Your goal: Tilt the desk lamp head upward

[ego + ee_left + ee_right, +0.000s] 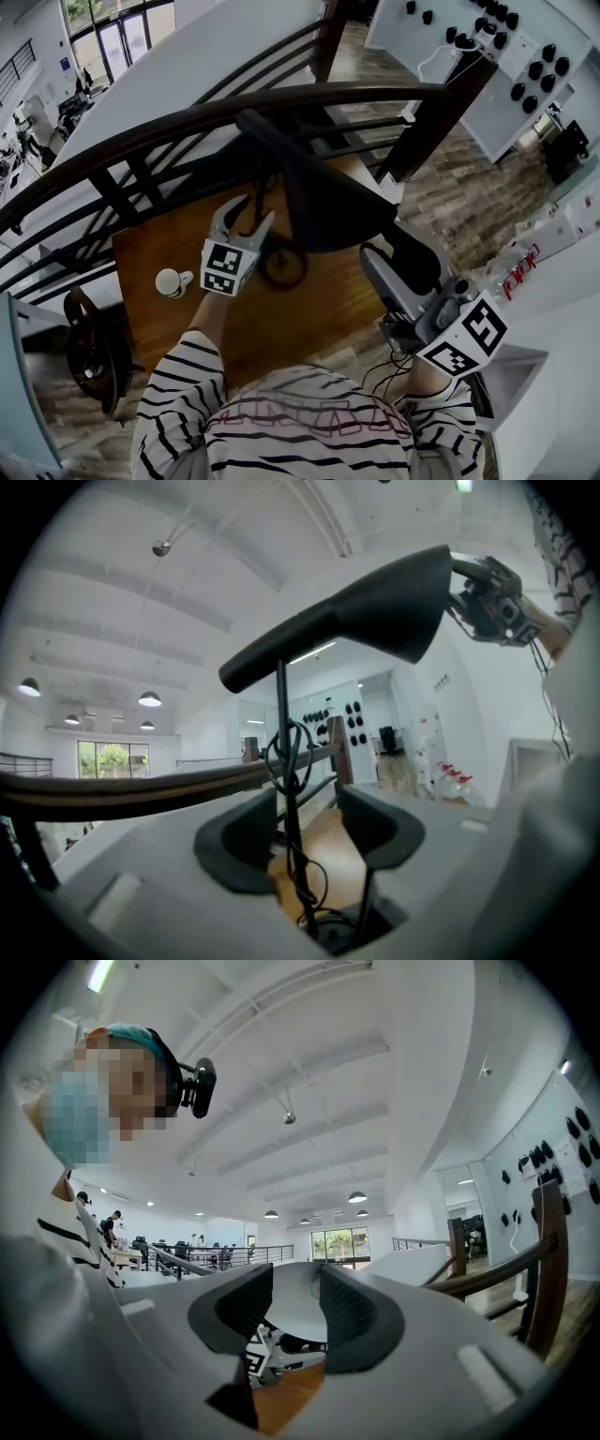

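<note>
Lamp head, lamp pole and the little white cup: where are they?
lamp head (375, 611), left gripper view, middle of its dark shade.
lamp pole (281, 700), left gripper view, upper part of the thin stem.
white cup (172, 281), head view, its round body.

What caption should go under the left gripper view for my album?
Open left claw framing the lamp's thin pole, lamp head overhead.

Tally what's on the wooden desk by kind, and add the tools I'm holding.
desk lamp: 1
white cup: 1
tools: 2 (left tool, right tool)
Total: 4
</note>
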Tool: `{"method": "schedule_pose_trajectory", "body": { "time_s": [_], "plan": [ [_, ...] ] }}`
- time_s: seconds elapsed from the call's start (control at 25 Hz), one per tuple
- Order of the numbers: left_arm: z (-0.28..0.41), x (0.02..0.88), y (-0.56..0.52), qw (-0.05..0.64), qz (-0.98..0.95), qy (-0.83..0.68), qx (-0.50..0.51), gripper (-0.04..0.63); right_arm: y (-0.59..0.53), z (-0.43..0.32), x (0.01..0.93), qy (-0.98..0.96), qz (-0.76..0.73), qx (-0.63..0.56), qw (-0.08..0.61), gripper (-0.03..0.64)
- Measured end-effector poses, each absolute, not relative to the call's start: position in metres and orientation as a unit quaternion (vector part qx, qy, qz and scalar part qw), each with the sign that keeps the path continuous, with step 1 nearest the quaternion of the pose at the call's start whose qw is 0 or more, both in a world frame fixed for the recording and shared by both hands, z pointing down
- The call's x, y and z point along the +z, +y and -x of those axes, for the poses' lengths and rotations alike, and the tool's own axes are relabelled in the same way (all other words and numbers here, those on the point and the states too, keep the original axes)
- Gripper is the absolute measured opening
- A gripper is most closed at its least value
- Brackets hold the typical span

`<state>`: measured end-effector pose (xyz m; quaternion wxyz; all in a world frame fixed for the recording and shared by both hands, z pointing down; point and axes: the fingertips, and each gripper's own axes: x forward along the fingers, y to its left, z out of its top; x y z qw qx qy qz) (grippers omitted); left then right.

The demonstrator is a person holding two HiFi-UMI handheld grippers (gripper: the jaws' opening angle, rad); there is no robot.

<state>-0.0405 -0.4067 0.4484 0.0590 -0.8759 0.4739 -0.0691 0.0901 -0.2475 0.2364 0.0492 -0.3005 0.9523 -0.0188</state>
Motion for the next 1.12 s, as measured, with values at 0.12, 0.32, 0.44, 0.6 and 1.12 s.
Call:
{"method": "schedule_pose_trajectory", "body": {
  "time_s": [0.12,0.32,0.44,0.6,1.12],
  "plan": [
    [0.038,0.451,-0.422,0.060,0.873,0.477,-0.078,0.206,-0.250,-0.090,0.236,0.954,0.293,-0.020,0.050,0.160],
    [0.031,0.455,-0.440,0.063,0.871,0.477,-0.096,0.193,-0.251,-0.092,0.236,0.955,0.291,-0.018,0.047,0.160],
    [0.033,0.459,-0.445,0.065,0.867,0.483,-0.102,0.110,-0.252,-0.092,0.238,0.955,0.292,-0.017,0.045,0.160],
    [0.036,0.462,-0.448,0.075,0.863,0.487,-0.109,0.074,-0.253,-0.092,0.240,0.954,0.298,-0.013,0.039,0.160],
    [0.038,0.465,-0.442,0.083,0.870,0.473,-0.111,0.064,-0.246,-0.088,0.234,0.951,0.307,0.002,0.047,0.158]
  ]
}}
